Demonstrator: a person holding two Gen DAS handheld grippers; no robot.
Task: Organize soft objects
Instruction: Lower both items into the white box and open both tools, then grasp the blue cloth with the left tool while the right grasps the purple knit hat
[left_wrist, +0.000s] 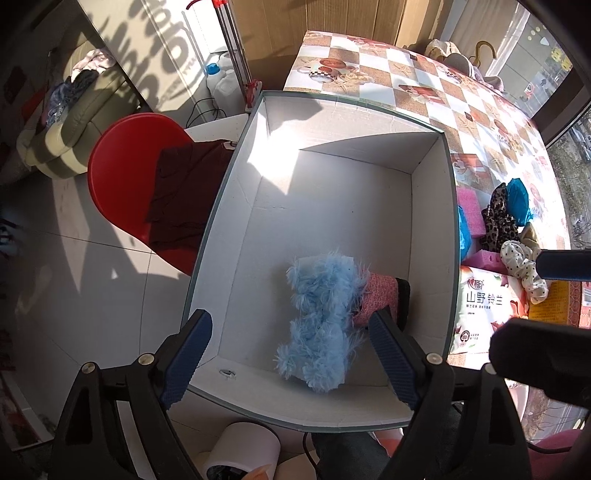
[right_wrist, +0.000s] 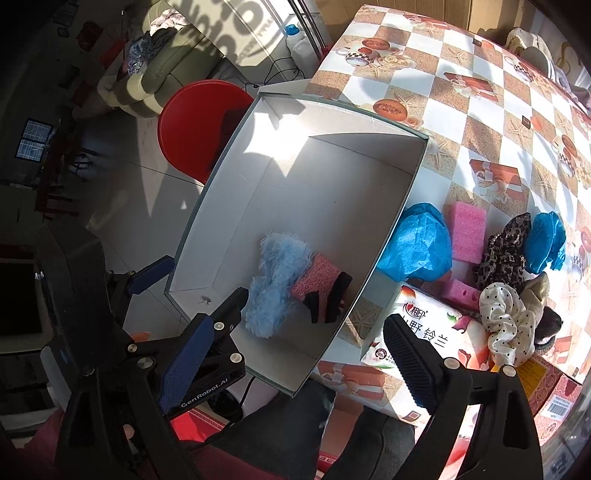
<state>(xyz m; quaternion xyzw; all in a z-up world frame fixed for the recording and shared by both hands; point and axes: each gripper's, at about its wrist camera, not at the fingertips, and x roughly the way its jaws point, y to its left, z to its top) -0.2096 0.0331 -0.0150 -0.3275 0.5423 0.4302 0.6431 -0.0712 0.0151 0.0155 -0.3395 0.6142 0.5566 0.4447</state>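
Sunlit checkered tablecloth (right_wrist: 461, 122) is seen beyond the white box (left_wrist: 432, 229), over which the left gripper (left_wrist: 284, 354) is held wide and empty, the fluffy blue item (left_wrist: 321, 317) lying between its fingers, while the right gripper (right_wrist: 295, 354) is likewise spread wide.

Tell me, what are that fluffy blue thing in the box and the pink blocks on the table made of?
The fluffy blue thing looks like long-pile synthetic plush: shaggy, tufted strands all over. The pink blocks look like sponge or foam: matte, with a fine porous grain. The box looks like white-lined cardboard, judging by its creased folds.
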